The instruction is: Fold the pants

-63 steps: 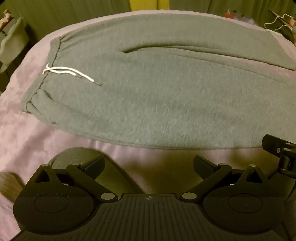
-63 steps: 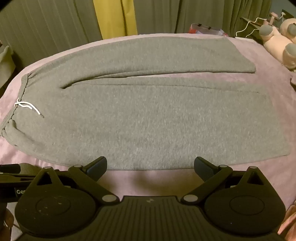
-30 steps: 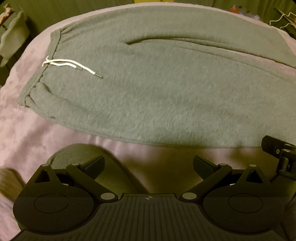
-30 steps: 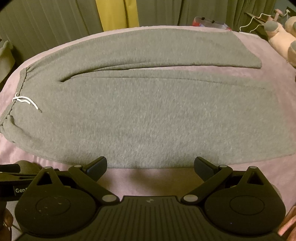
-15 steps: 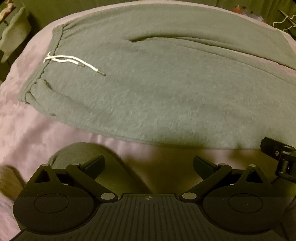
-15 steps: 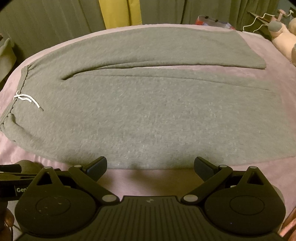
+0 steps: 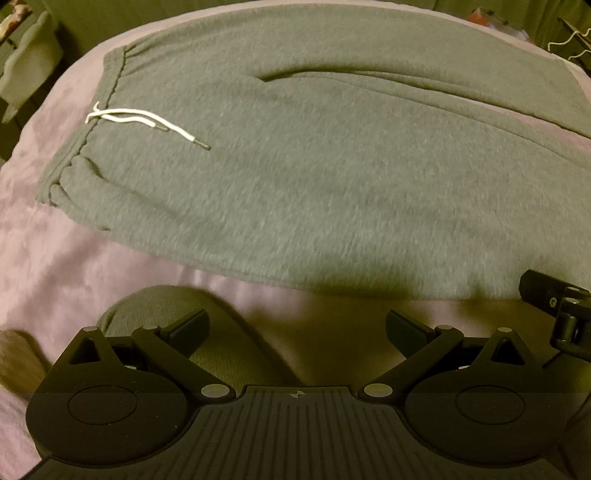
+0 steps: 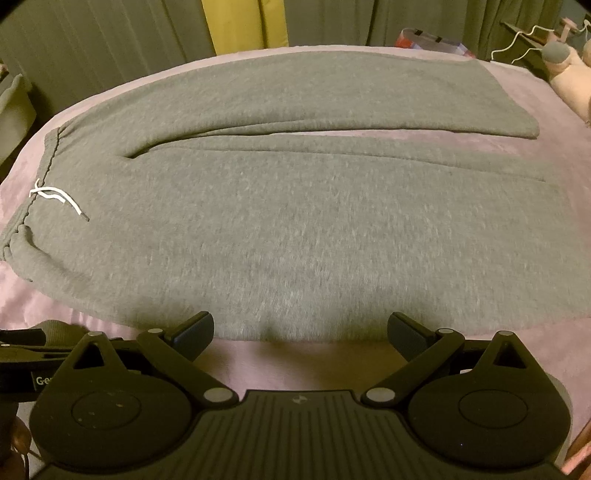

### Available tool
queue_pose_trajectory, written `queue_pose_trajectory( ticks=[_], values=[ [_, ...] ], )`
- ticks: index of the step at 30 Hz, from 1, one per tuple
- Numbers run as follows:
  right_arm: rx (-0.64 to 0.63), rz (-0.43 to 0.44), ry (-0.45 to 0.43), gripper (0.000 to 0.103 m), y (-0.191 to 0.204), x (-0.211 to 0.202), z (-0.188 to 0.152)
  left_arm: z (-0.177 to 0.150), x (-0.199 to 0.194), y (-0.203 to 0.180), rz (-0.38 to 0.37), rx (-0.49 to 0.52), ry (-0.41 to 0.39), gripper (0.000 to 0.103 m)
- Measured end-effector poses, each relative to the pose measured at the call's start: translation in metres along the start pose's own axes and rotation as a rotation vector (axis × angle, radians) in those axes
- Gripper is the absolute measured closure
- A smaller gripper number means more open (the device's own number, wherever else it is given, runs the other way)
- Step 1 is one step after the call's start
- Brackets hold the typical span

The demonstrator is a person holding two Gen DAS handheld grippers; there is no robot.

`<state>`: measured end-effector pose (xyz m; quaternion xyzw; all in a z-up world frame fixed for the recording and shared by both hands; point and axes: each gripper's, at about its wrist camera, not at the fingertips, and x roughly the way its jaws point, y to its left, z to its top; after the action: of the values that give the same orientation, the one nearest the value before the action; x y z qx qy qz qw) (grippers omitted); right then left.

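Both claws hung wide apart, gripping nothing. Left gripper (image 7: 297, 326) hovered over the pink-lilac bedspread (image 7: 55, 266), just short of the near hem of the grey fleece sweatpants (image 7: 314, 177), its two black fingers (image 7: 190, 326) splayed with only bedding between them. Right gripper (image 8: 301, 328) sat just as released, fingertips right at the near edge of the same sweatpants (image 8: 295, 229), not touching the cloth as far as I could tell.

And the pants lay flat across the bedspread (image 8: 554, 347), waistband to the left, legs running off to the right, the far leg parted a little from the near one with a strip of pink showing between. White drawstring (image 7: 144, 122) trailed across the front from the waistband; in the right view that cord (image 8: 59, 197) sat at the far left.

Beyond the bed hung dark green curtains (image 8: 110, 48) with a yellow panel (image 8: 243, 26) between them. A pale pink plush toy (image 8: 569, 81) rested at the right.
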<state>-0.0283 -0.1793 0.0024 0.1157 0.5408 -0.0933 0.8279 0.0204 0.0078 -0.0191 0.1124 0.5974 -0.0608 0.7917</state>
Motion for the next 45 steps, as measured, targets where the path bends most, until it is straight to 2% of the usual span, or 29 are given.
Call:
queue_pose_trajectory(
  ticks=[25, 38, 42, 45],
  values=[
    [-0.015, -0.003, 0.035, 0.003, 0.005, 0.013, 0.015, 0.017, 0.012, 0.007, 0.005, -0.024, 0.037, 0.0],
    [-0.019, -0.013, 0.045, 0.003, 0.007, 0.018, 0.021, 0.025, 0.018, 0.005, -0.005, -0.005, 0.063, 0.0],
    [-0.036, -0.017, 0.069, 0.003, 0.003, 0.022, 0.026, 0.042, 0.021, 0.012, -0.007, 0.015, 0.12, 0.0],
    [-0.044, -0.024, 0.076, 0.003, -0.007, 0.024, 0.038, 0.076, 0.012, 0.028, -0.005, -0.001, 0.103, 0.0]
  ],
)
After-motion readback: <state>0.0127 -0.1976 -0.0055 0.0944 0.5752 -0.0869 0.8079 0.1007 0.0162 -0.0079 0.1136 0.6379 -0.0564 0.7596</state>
